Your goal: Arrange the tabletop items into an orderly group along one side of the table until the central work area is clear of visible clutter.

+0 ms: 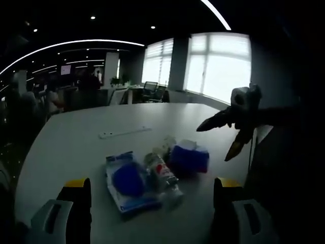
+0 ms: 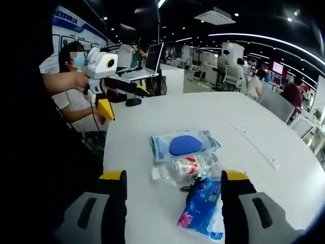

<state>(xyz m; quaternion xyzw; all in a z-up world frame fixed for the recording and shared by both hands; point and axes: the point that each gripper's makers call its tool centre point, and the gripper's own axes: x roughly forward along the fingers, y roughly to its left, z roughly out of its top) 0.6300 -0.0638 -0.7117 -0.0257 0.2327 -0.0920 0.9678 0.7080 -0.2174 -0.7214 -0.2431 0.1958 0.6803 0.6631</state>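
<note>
We hold both tongs wide, gripping nothing — left gripper [image 1: 152, 195], right gripper [image 2: 174, 190]. Between them on the white table [image 2: 152, 119] lie blue-pad packet [image 2: 184, 144], plastic bottle [image 2: 195, 166], blue tissue pack [image 2: 202, 207] — touching.

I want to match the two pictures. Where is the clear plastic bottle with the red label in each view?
Left gripper view: the bottle lies at lower centre, between the flat packet with a blue disc on its left and the blue tissue pack on its right.
Right gripper view: the bottle lies at centre, with the packet above it and the tissue pack below it.
Shared landmark: the long white strip on the table.
</note>
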